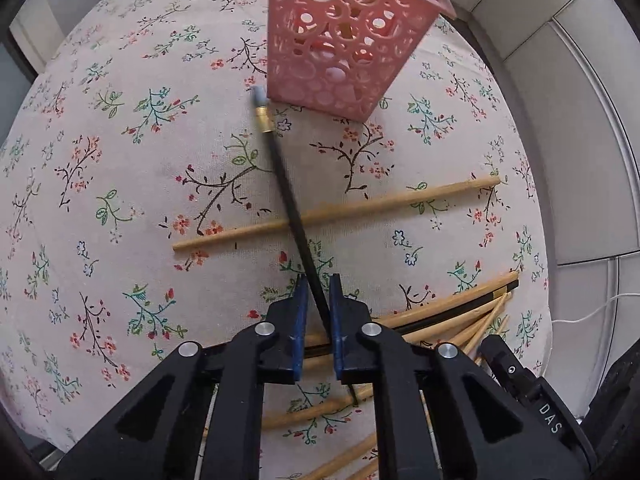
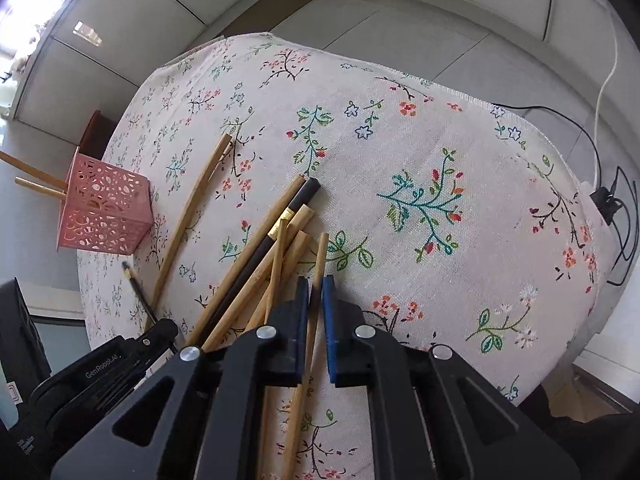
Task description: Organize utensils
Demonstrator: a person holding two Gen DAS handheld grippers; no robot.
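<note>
A pink perforated basket (image 1: 340, 44) stands on the floral cloth; bamboo chopsticks stick out of its top (image 2: 36, 178). My left gripper (image 1: 319, 292) is shut on a black chopstick (image 1: 286, 188) with a gold band and grey tip, raised and pointing at the basket's base. One bamboo chopstick (image 1: 336, 212) lies crosswise beyond it. A pile of bamboo chopsticks and one black one (image 2: 264, 248) lies by my right gripper (image 2: 316, 292), which is shut on a bamboo chopstick (image 2: 318, 264) from that pile.
The table's cloth edge (image 2: 560, 140) drops off at the right, with cables (image 2: 616, 208) on the floor beyond. A lone bamboo chopstick (image 2: 192, 208) lies between the pile and the basket. Pale panelled walls (image 1: 560, 80) surround the table.
</note>
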